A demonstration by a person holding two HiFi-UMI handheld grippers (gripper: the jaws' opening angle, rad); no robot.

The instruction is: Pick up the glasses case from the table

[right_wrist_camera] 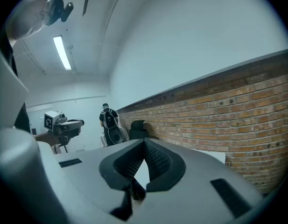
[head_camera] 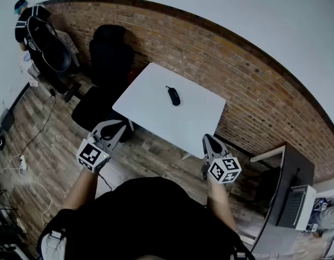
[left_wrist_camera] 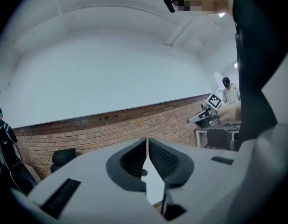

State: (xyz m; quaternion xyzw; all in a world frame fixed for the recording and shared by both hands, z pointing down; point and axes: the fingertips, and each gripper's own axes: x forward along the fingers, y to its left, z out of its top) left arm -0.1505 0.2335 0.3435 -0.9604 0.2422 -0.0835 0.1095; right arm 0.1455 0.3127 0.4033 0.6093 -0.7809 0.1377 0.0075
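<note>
While I hold them both short of the white tabletop (head_camera: 150, 110), my left tongs (head_camera: 113, 128) and my right tongs (head_camera: 210, 143) are each closed, jaw tips together and nothing gripped. The dark glasses case (head_camera: 174, 95) lies flat on the tabletop ahead of the tongs, roughly midway between them and well apart from either, toward the brick wall (head_camera: 237, 75) beyond.

Black glasses case (head_camera: 173, 96), white table (head_camera: 195, 121)
</note>
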